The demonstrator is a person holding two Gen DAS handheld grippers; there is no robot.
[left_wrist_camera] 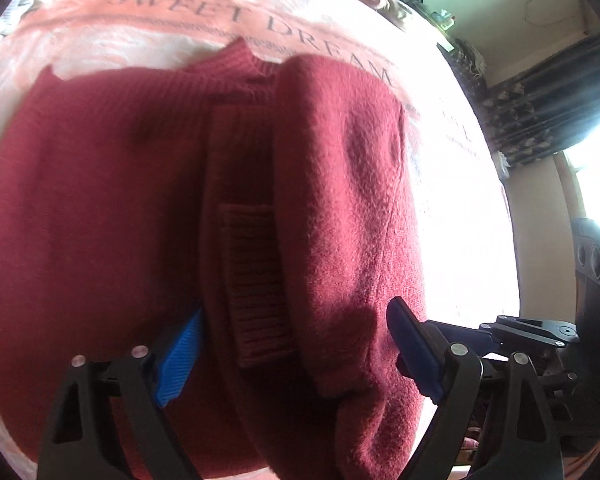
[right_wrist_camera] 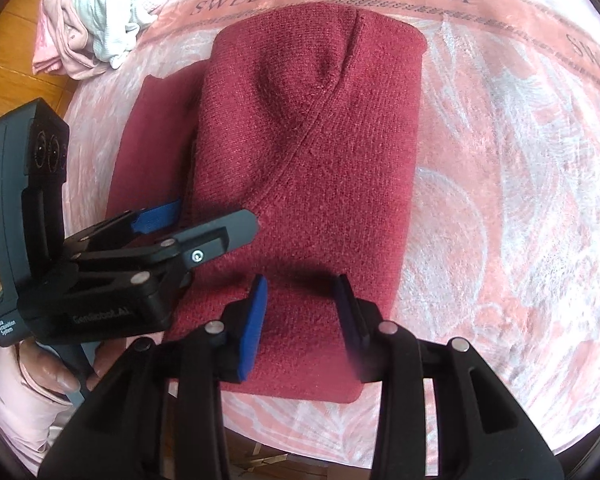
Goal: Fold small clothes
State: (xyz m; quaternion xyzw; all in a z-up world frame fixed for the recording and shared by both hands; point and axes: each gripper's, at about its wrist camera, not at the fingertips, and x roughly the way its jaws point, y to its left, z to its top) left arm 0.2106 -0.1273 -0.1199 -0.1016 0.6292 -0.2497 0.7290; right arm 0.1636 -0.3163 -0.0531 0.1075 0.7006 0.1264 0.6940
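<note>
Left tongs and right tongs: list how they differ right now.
The left tongs are spread wide over the sweater's middle, a ribbed cuff between the pads; the right tongs are spread more narrowly. The left tongs sit over the sweater's overlapped layers; the right tongs sit above its smooth folded near end. Both are open, with blue pads, gripping nothing.

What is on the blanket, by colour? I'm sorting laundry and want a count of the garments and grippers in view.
Dark red: 1, the sweater, partly folded on the pink blanket.
Pale pink and white: 1 pile of clothes; pieces cannot be told apart.
Black with blue pads: 2, the left gripper and the right gripper.
Total: 4.
</note>
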